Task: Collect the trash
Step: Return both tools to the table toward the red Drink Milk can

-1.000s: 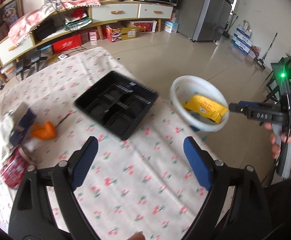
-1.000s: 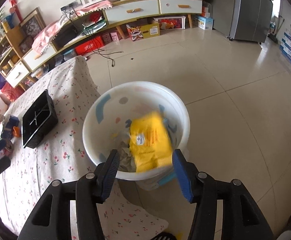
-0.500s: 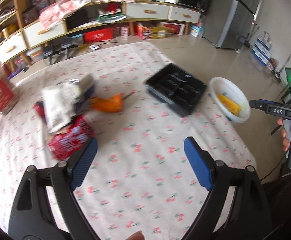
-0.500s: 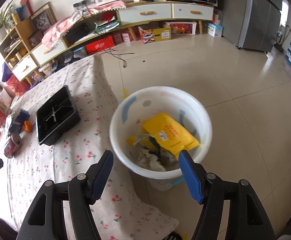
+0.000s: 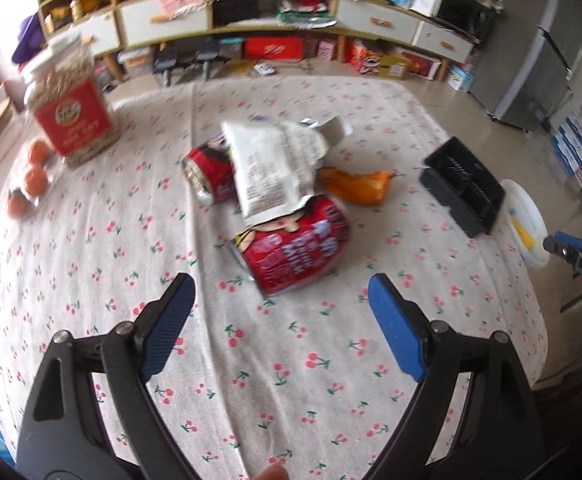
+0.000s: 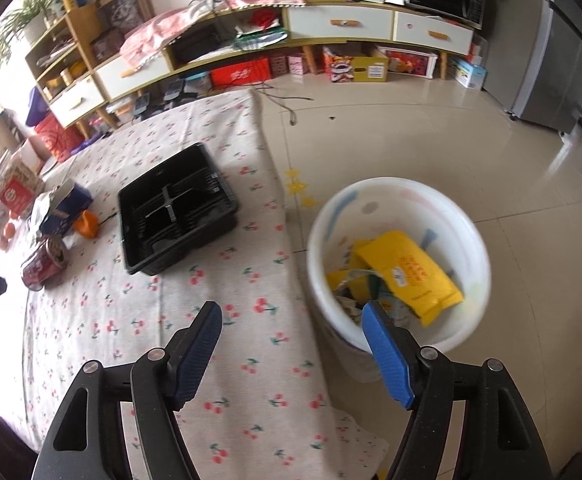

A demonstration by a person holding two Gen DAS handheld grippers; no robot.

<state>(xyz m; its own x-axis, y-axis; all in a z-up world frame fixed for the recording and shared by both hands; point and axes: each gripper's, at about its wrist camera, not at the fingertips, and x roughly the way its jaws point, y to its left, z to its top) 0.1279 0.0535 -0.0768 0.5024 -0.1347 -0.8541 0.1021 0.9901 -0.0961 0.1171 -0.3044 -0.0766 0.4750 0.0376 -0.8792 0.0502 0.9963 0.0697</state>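
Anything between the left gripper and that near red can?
Nothing: in the left wrist view only bare cherry-print tablecloth lies between the open left gripper and the red can.

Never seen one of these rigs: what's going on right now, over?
Left gripper open, empty, facing red can. Right gripper open, empty, beside white bin. Torn wrapper overlaps the can; black tray sits between pile and bin.

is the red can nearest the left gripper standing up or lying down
Lying down. The red can rests on its side on the tablecloth, its printed wall facing up, partly under a white wrapper.
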